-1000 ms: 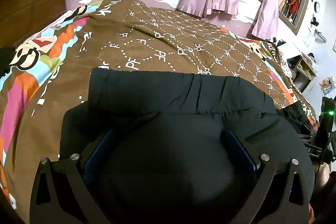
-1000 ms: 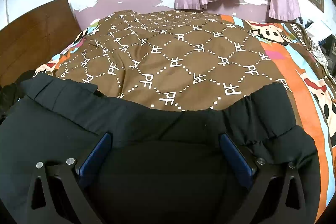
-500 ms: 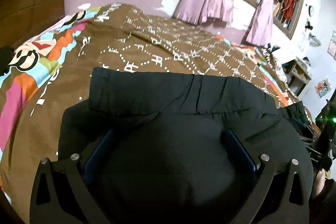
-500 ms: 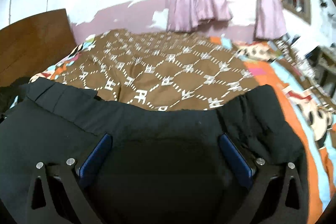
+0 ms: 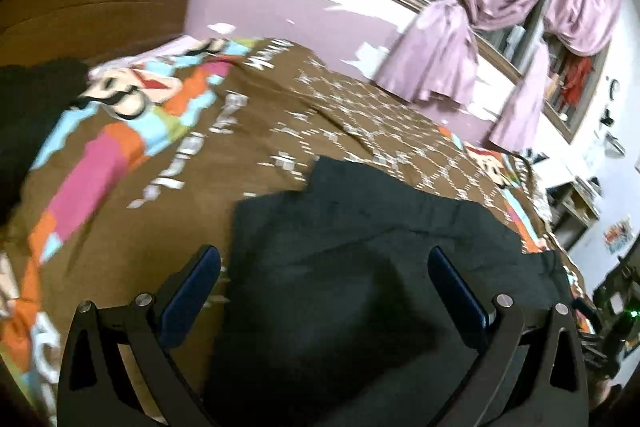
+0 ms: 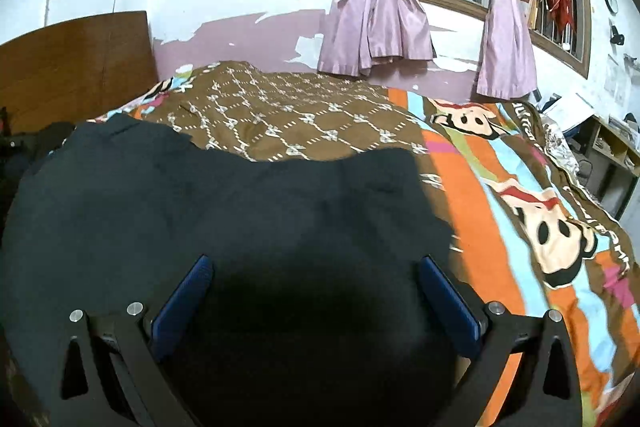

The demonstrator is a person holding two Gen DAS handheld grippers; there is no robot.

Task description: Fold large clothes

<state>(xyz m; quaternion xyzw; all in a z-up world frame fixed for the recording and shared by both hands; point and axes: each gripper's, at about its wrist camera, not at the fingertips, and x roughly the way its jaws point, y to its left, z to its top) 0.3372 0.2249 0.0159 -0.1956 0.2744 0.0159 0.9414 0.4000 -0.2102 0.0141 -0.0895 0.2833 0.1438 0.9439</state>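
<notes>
The left claw (image 5: pixel 324 263) has its jaws wide apart with nothing between them, and the right claw (image 6: pixel 316 275) stands equally spread and empty. Both hang over the garment (image 6: pixel 224 219), a big dark piece lying on the bed straight ahead of and beneath the right claw. From the left claw, the garment (image 5: pixel 360 259) sits ahead and off to the right, its near edge passing just inside the left pad (image 5: pixel 192 287), which is over bare bedspread.

Judging from this, the fold looks laid down and released, and the next grip is the risky part. The cloth looks thick and puffy, so a folded layer may spring back once let go. Its far edge is ragged in the right view, with a flap poking out to the left, so a further fold could come out crooked. A claw closing where layers overlap might pinch only the top one and drag the stack askew. The left view is blurred, so edges there are hard to judge.

The bedspread (image 6: pixel 304 119) is soft and patterned brown with cartoon panels; it could bunch and get caught in a grip. A wooden headboard (image 6: pixel 76 63) stands far left; pink curtains (image 6: pixel 376 23) hang at a barred window ahead; shelves (image 6: pixel 612 151) clutter the far right.
</notes>
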